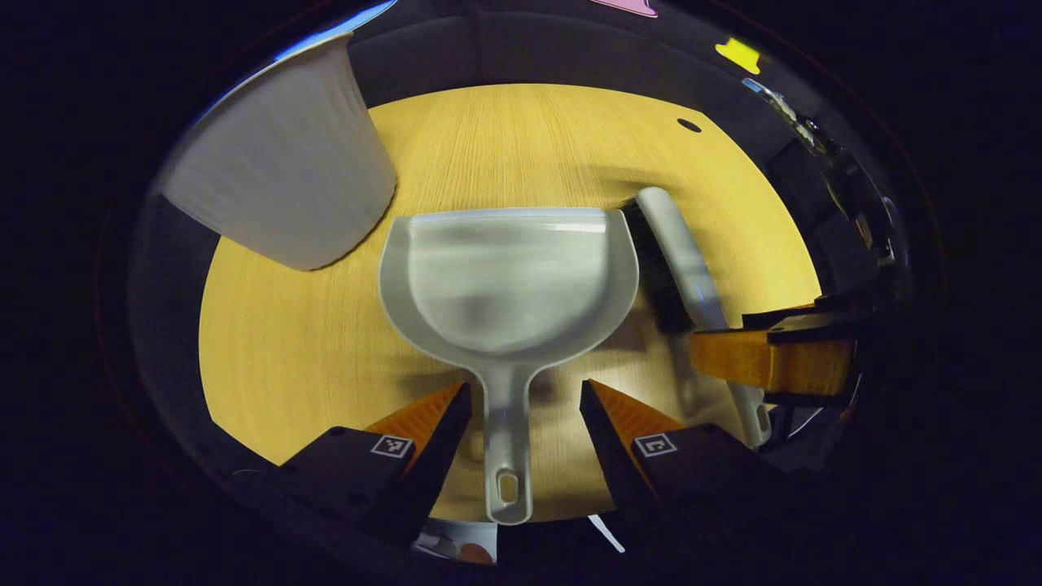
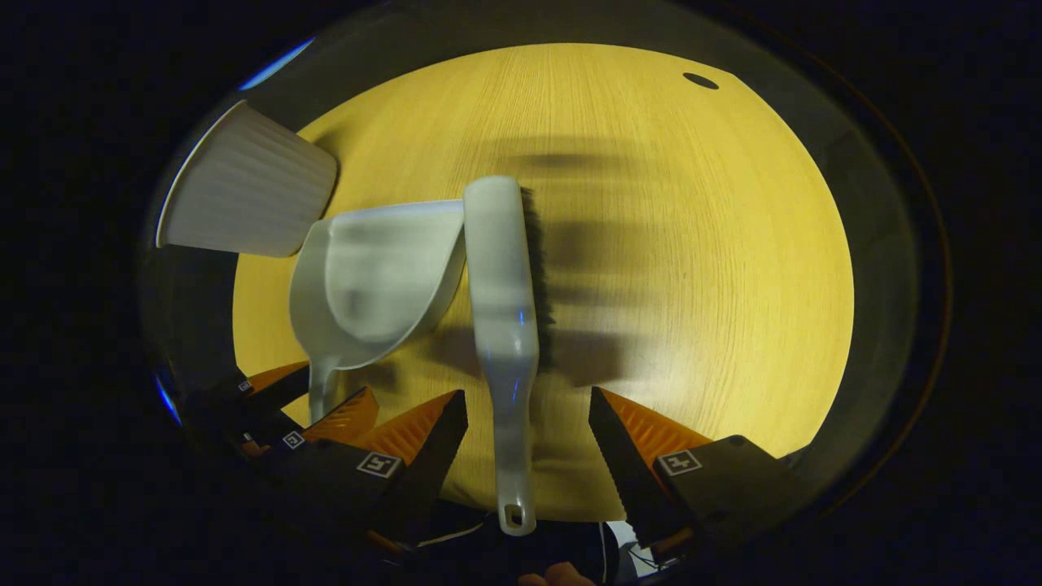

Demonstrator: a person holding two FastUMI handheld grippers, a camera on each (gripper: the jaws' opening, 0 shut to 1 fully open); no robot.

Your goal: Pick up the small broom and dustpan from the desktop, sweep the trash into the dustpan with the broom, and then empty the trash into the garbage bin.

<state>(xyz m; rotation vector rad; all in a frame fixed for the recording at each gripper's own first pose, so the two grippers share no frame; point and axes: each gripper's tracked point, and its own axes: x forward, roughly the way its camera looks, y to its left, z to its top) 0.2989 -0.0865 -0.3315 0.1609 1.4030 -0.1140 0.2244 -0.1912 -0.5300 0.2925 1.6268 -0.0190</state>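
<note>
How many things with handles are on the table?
2. The dustpan lies beside the white bin, its handle between the left tool's fingers. The broom lies right beside the dustpan, its handle between the right tool's fingers.

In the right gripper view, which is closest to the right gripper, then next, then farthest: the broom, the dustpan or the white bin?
1. The broom: its handle lies between the open fingers of the right gripper.
2. The dustpan: just left of the broom, touching it.
3. The white bin: farthest, at the table's far left.
</note>
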